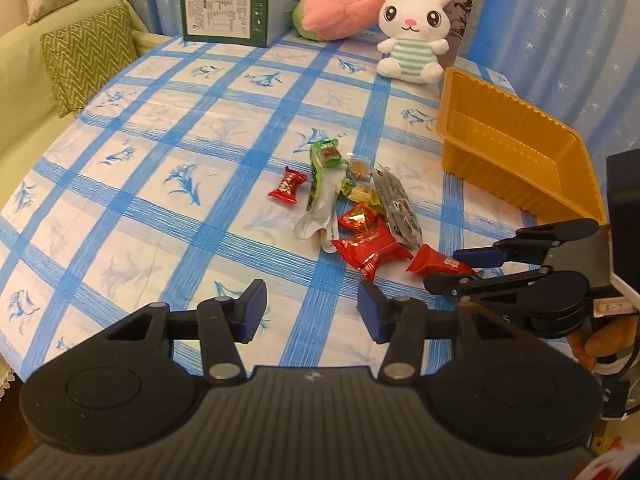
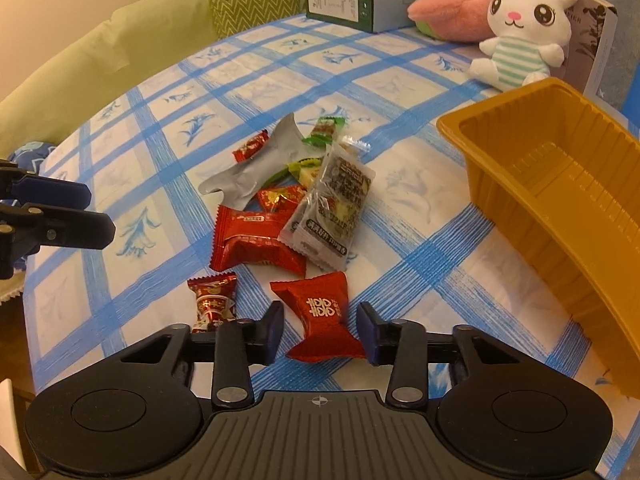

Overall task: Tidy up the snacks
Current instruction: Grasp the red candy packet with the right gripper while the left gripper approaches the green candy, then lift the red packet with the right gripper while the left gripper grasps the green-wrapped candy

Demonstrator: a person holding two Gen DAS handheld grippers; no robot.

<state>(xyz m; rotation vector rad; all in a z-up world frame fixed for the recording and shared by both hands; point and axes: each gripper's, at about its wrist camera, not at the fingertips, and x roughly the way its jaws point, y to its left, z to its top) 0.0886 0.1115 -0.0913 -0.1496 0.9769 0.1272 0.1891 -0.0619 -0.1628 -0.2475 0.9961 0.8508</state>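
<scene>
A pile of wrapped snacks (image 1: 360, 208) lies mid-table: red packets, green candies, a silver pouch (image 2: 256, 168) and a grey sachet (image 2: 332, 204). An empty yellow tray (image 2: 552, 184) stands to the right; it also shows in the left wrist view (image 1: 516, 152). My right gripper (image 2: 320, 328) is open, its jaws on either side of a red packet (image 2: 324, 320) on the cloth, not closed on it. A small red candy (image 2: 212, 300) lies left of it. My left gripper (image 1: 312, 308) is open and empty over bare cloth, near the pile's front edge.
At the table's back stand a green box (image 1: 236, 12), a pink plush (image 1: 340, 4), a white bunny plush (image 1: 416, 32) and a grey box (image 2: 592, 32). A green sofa with a cushion (image 1: 84, 56) sits left of the table. The right gripper (image 1: 468, 268) shows in the left wrist view.
</scene>
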